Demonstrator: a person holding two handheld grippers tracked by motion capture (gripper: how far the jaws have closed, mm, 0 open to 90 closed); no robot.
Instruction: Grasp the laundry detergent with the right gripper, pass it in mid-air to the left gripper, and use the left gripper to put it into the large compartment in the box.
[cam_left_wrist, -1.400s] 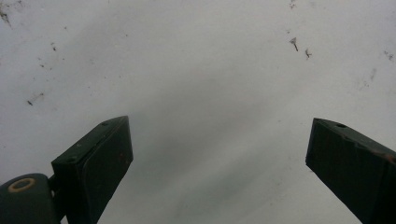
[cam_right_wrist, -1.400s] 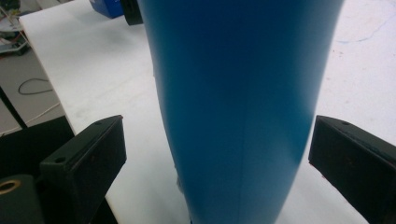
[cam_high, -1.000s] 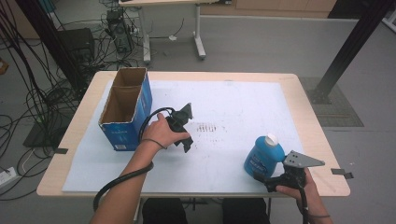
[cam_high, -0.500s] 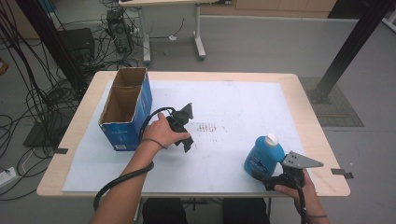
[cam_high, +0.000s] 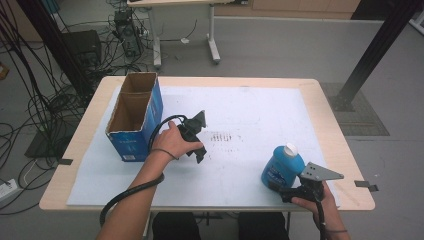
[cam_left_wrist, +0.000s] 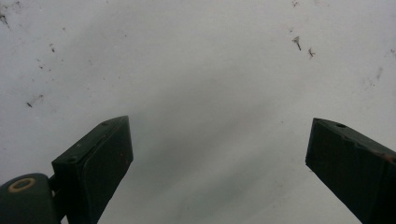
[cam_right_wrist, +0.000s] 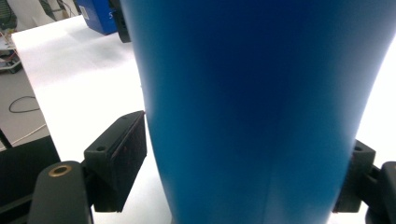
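Note:
A blue bottle (cam_high: 281, 166) with a white cap stands upright near the table's front right. My right gripper (cam_high: 286, 192) reaches in level at its base from the front. In the right gripper view the bottle (cam_right_wrist: 252, 93) stands between the jaws, which have just been closing, and both pads (cam_right_wrist: 125, 154) touch its sides. My left gripper (cam_high: 199, 153) is held in a hand at mid-table and points down at the white sheet (cam_high: 250, 110). It is open (cam_left_wrist: 219, 120), with only the bare sheet between its fingers.
An open blue cardboard box (cam_high: 134, 116) stands at the left of the table, just left of the left hand. Faint dark marks (cam_high: 223, 136) dot the sheet's middle. The table's front edge (cam_high: 210, 207) runs close under the right hand.
The right gripper's jaws sit a little tighter around the bottle's base. Both hands and the bottle have stayed in place.

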